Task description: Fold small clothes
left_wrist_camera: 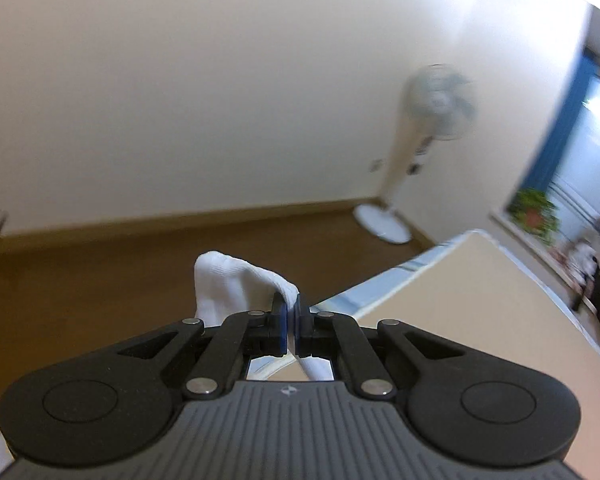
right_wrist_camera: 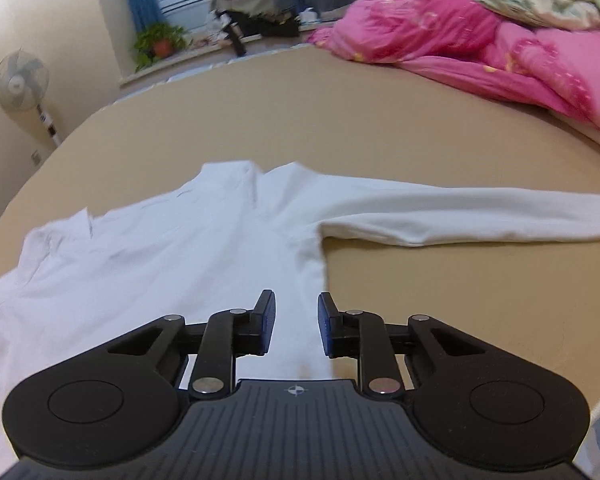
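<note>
White long-sleeved shirt [right_wrist_camera: 159, 264] spread on the bed [right_wrist_camera: 380, 120], one sleeve lifted.
My left tongs [left_wrist_camera: 292, 312] pinch a sleeve cuff [left_wrist_camera: 235, 284] clear of the mattress, likely to carry it inward; right tongs [right_wrist_camera: 295, 322] hang released over the hem, gripping nothing.

Shirt [right_wrist_camera: 171, 248] flat on bed [right_wrist_camera: 380, 128] w/ duvet [right_wrist_camera: 440, 36] behind (fan [right_wrist_camera: 19, 80] far left)

This is a bedroom in a home. A big bed [right_wrist_camera: 380, 120] fills the middle of the right view, with a pink blanket [right_wrist_camera: 440, 36] at the upper right. A fan [right_wrist_camera: 19, 80] stands at the left, and a potted plant [right_wrist_camera: 159, 42] sits by the window.
</note>
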Demonstrator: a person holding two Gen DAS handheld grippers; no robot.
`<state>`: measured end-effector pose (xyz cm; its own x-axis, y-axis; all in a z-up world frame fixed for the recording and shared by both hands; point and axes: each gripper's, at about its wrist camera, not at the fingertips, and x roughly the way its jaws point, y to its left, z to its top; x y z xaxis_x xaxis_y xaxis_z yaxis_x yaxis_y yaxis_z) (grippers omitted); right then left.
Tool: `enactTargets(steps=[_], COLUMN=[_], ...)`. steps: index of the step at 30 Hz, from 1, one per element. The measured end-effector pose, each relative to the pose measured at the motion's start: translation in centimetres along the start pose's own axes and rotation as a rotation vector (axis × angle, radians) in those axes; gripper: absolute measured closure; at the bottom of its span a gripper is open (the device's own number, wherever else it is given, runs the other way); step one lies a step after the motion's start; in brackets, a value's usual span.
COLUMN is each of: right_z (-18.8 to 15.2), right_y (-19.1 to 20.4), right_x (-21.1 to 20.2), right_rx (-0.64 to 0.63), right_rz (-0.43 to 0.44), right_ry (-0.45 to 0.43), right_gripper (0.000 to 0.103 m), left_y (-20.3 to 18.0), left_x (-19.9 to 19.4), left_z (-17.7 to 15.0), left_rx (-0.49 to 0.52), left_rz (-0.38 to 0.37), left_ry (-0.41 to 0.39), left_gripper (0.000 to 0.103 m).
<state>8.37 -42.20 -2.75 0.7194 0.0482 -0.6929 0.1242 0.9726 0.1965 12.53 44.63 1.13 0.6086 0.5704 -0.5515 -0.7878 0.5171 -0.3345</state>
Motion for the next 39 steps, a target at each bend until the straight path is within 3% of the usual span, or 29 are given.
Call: enactTargets(steps=[1, 3, 5, 8, 10, 12, 15, 16, 17, 18, 19, 22, 25, 29, 32, 34, 36, 39], right_z=[0.0, -0.2, -0.4, 0.0, 0.6, 1.1, 1.6, 1.7, 1.8, 1.8, 1.9, 2.0, 2.5, 2.9, 3.0, 3.0, 3.1, 3.1], right_y=[-0.5, -1.3, -1.8, -2.8, -3.3, -3.3, -3.1, -3.1, -3.1, -3.1, -3.3, -3.4, -3.0, -2.2, -0.9, 0.1, 0.7, 1.4], right_x=[-0.2, -0.7, -0.9, -1.1, -1.3, -1.4, -1.4, -1.2, -1.0, -0.8, -0.5, 0.1, 0.9, 3.1, 5.2, 6.7, 8.0, 10.6], right_rx=[0.007, -0.012, -0.049, -0.023, 0.018, 0.044, 0.076, 0.090, 0.107, 0.122, 0.138, 0.156, 0.147, 0.165, 0.160, 0.147, 0.150, 0.157], right_rz=[0.001, 0.012, 0.020, 0.046, 0.079, 0.104, 0.140, 0.152, 0.165, 0.174, 0.185, 0.192, 0.201, 0.225, 0.244, 0.241, 0.232, 0.197], right_ry=[0.000, 0.009, 0.015, 0.001, -0.015, -0.037, -0.052, -0.052, -0.046, -0.039, -0.024, -0.014, -0.016, 0.011, 0.035, 0.041, 0.040, 0.062], right_gripper=[0.079, 0.079, 0.079, 0.081, 0.096, 0.098, 0.098, 0.096, 0.096, 0.096, 0.092, 0.084, 0.084, 0.084, 0.084, 0.084, 0.084, 0.084], left_y=[-0.4, -3.0, -7.8, -16.6, -22.8, -28.0, -33.4, -34.4, -35.1, -35.1, -34.3, -29.4, -24.6, -19.3, -15.9, -13.6, -13.3, -14.0], left_x=[0.4, 0.0, -2.5, -8.7, -14.3, -19.9, -27.6, -29.0, -30.1, -30.9, -31.8, -32.6, -28.8, -23.8, -20.8, -18.4, -16.5, -14.5], left_z=[-0.1, -0.8, -2.0, -5.5, -9.1, -13.4, -21.7, -24.9, -27.8, -30.3, -32.2, -33.3, -30.3, -24.4, -21.0, -20.7, -20.0, -19.2], left_rx=[0.012, 0.127, 0.281, 0.454, 0.539, 0.608, 0.705, 0.762, 0.838, 0.916, 0.986, 1.113, 1.115, 1.017, 0.900, 0.801, 0.796, 0.739], left_rz=[0.035, 0.065, 0.008, -0.177, -0.350, -0.519, -0.781, -0.867, -0.947, -1.008, -1.019, -1.010, -0.870, -0.661, -0.578, -0.538, -0.424, -0.472], left_ry=[0.027, 0.034, -0.029, -0.114, -0.136, -0.144, -0.035, 0.045, 0.155, 0.255, 0.272, 0.172, 0.134, 0.142, 0.154, 0.219, 0.315, 0.318], left_gripper=[0.100, 0.100, 0.100, 0.100, 0.100, 0.100, 0.094, 0.071, 0.059, 0.061, 0.064, 0.064, 0.064, 0.064, 0.064, 0.064, 0.072, 0.070])
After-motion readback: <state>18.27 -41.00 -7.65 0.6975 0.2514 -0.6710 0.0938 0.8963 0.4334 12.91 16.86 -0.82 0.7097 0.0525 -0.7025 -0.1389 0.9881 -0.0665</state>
